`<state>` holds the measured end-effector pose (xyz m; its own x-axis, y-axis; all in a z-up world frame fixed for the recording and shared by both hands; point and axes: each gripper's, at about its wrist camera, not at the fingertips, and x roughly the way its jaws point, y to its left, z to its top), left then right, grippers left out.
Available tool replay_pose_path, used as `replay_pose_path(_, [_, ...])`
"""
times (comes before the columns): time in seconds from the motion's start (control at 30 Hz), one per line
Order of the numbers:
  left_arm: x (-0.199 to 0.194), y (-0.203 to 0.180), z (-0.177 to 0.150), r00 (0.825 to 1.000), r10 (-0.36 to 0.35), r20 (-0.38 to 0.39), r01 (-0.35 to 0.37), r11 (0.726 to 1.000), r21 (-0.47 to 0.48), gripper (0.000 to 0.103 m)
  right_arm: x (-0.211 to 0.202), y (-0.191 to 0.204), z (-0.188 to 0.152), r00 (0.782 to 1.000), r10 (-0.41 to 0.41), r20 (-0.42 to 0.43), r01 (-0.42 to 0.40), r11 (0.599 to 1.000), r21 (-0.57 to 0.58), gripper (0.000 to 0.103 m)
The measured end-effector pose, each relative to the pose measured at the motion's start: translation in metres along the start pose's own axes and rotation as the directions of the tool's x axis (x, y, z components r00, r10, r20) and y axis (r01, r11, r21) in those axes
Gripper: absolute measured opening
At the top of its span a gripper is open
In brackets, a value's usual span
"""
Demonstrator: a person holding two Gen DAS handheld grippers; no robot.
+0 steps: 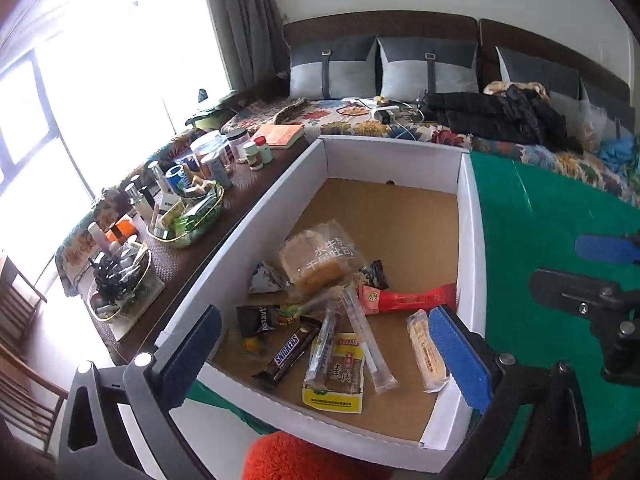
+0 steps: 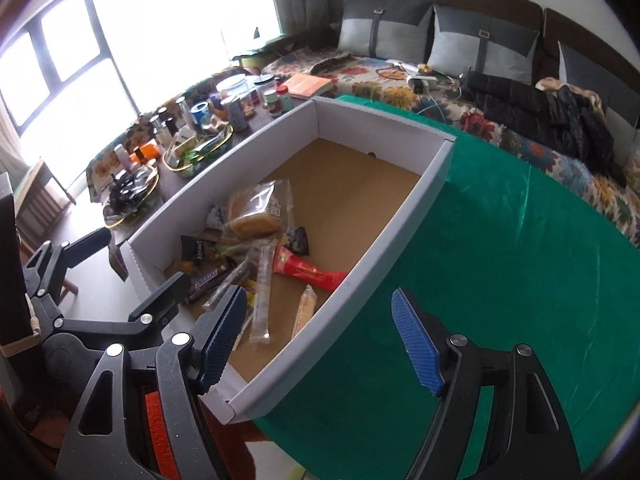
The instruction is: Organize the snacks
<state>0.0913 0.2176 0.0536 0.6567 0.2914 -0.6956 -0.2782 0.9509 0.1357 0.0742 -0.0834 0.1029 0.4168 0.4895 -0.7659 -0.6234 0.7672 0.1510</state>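
Observation:
A white cardboard box [image 1: 392, 148] with a brown floor stands on a green cloth. Several snacks lie piled at its near end: a bagged bread [image 1: 320, 256], a Snickers bar [image 1: 288, 354], a red packet [image 1: 400, 298], a yellow packet [image 1: 336, 376], a clear stick [image 1: 368, 344] and a pale cake bar [image 1: 426, 354]. My left gripper [image 1: 324, 356] hangs open above this pile, nothing between its blue pads. In the right wrist view, my right gripper [image 2: 320, 340] is open and empty, straddling the box's near right wall [image 2: 360, 280]. The left gripper [image 2: 132, 268] shows at the box's left.
The green cloth [image 2: 520, 260] spreads right of the box. A dark side table [image 1: 188, 256] on the left carries jars, bottles and glass trays. Behind is a floral sofa with a black jacket [image 1: 500, 116] and cables. An orange fuzzy thing [image 1: 304, 460] sits below the box.

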Motion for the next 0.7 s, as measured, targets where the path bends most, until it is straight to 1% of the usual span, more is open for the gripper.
replay_pose_path(0.23, [-0.009,0.001,0.003,1.000,0.000,0.000,0.000,1.000,-0.026,0.102,-0.002,0.002,0.001,1.000,-0.017,0.005,0.017,1.000,-0.009,0.078])
replay_pose_path(0.33, [-0.005,0.004,0.004,0.999,-0.031,-0.030,0.030,0.999,-0.035,0.102,0.000,0.005,0.001,1.000,-0.018,0.005,0.018,1.000,-0.013,0.078])
replay_pose_path(0.4, [-0.004,0.008,0.004,0.998,-0.046,-0.037,0.044,0.998,-0.052,0.102,0.000,0.005,0.001,1.000,-0.019,0.003,0.019,1.000,-0.014,0.078])
replay_pose_path(0.47, [-0.004,0.011,0.003,0.998,-0.044,-0.039,0.041,0.997,-0.061,0.102,0.002,0.008,0.001,1.000,-0.019,0.000,0.019,1.000,-0.019,0.078])
replay_pose_path(0.6, [-0.009,0.016,0.003,1.000,-0.020,-0.017,0.019,0.998,-0.058,0.102,0.005,0.015,-0.001,0.999,-0.030,-0.012,0.030,0.999,-0.026,0.078])
replay_pose_path(0.7, [-0.015,0.019,0.005,1.000,-0.023,-0.004,0.023,0.999,-0.050,0.102,0.006,0.021,-0.003,1.000,-0.022,-0.016,0.021,1.000,-0.014,0.078])
